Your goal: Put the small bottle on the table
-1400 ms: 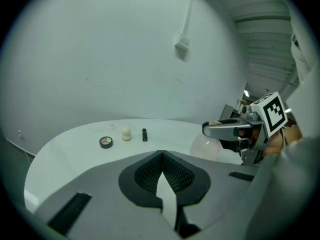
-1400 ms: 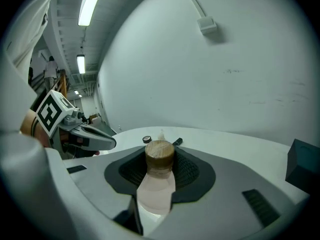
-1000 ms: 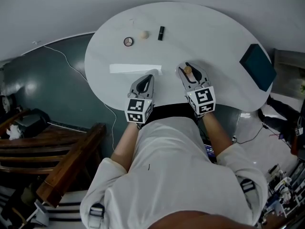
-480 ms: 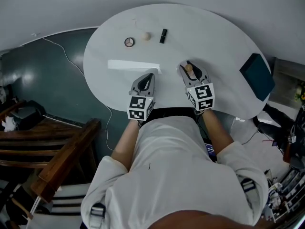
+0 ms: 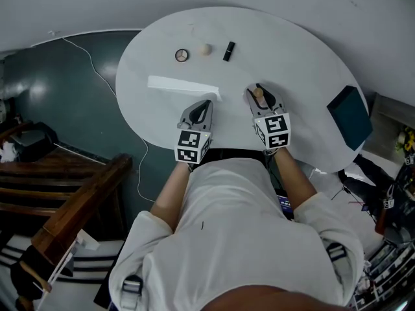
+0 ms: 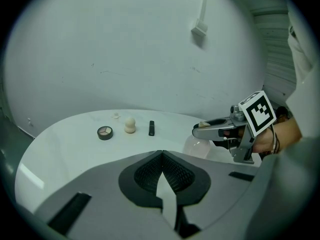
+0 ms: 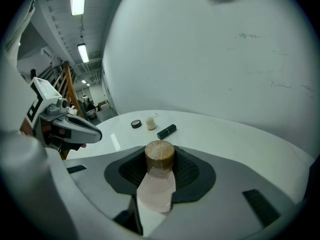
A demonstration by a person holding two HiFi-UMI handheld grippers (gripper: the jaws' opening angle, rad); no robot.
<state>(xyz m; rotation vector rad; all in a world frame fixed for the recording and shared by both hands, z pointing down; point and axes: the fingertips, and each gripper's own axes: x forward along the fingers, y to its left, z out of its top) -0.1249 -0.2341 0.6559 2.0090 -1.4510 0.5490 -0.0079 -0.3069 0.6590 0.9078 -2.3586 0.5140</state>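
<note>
The small bottle [image 7: 156, 186] has a pale pink translucent body and a round wooden cap [image 7: 160, 155]. My right gripper [image 7: 160, 170] is shut on it, and the cap pokes up between the dark pads. In the head view that gripper [image 5: 259, 96] is over the near middle of the white oval table [image 5: 285, 50], with the cap [image 5: 257, 94] showing. From the left gripper view, the bottle [image 6: 198, 146] hangs under the right gripper [image 6: 214, 130], low over the tabletop; contact cannot be told. My left gripper [image 6: 162, 155] is shut and empty, beside it [image 5: 202, 107].
At the table's far side lie a small round compact [image 5: 182, 55], a beige knob-shaped piece [image 5: 205, 48] and a black lipstick tube [image 5: 228, 50]. A dark teal box [image 5: 350, 116] sits at the right edge. Wooden stairs [image 5: 71, 206] stand to the left below.
Both grippers stay where they were and the bottle remains gripped. Only the head view has shifted a little.
</note>
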